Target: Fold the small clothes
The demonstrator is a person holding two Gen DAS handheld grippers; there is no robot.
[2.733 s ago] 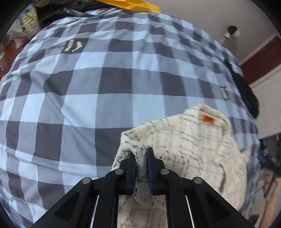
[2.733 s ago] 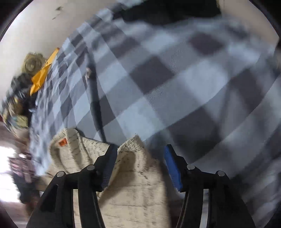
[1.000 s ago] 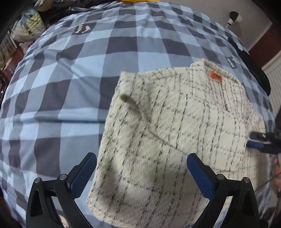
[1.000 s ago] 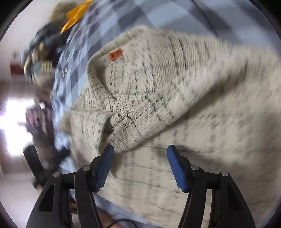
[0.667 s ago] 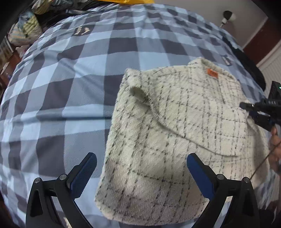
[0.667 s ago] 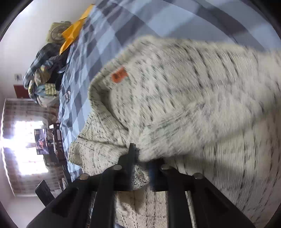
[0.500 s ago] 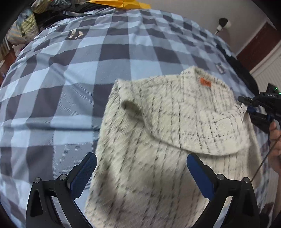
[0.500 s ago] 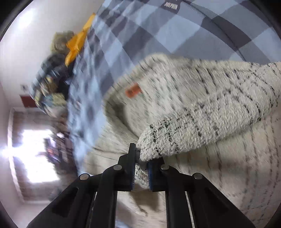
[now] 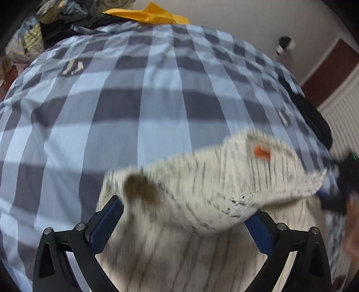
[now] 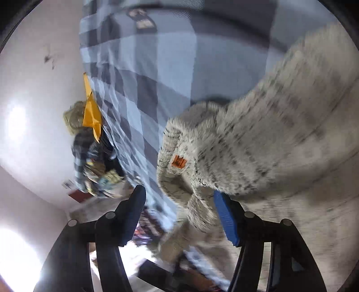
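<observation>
On the bed w/ the blue-grey check duvet [image 9: 139, 116], seen from the left wrist cam, the cream sweater [image 9: 202, 247] lies spread, orange tag [image 9: 262, 152] up near the collar. Left tongs [image 9: 181, 222] gape wide, nothing gripped, hovering over the lower body of the knit. A sleeve [image 9: 224, 193] is stretched across the chest toward the right edge, where the right tongs [image 9: 332, 197] show as a dark blur; whether they touch it can't be told from this view. Yellow envelope-like thing [image 9: 154, 15] and a clothes heap sit at the far end.

Right wrist cam: right tongs [image 10: 179, 213] also stand apart, blue pads [image 10: 224, 217] spread, no cloth pinched btw them; sleeve cuff [image 10: 197, 209] hangs just in front. Sweater [image 10: 280, 146] fills the right side, tag [image 10: 178, 161] visible, frame v. blurred.

Judgement: sleeve fold-in is the step in hand. To do it well, lay the sleeve flat across the chest, cuff w/in the body outline, smooth the bulge, then take the hem w/ both tongs.
</observation>
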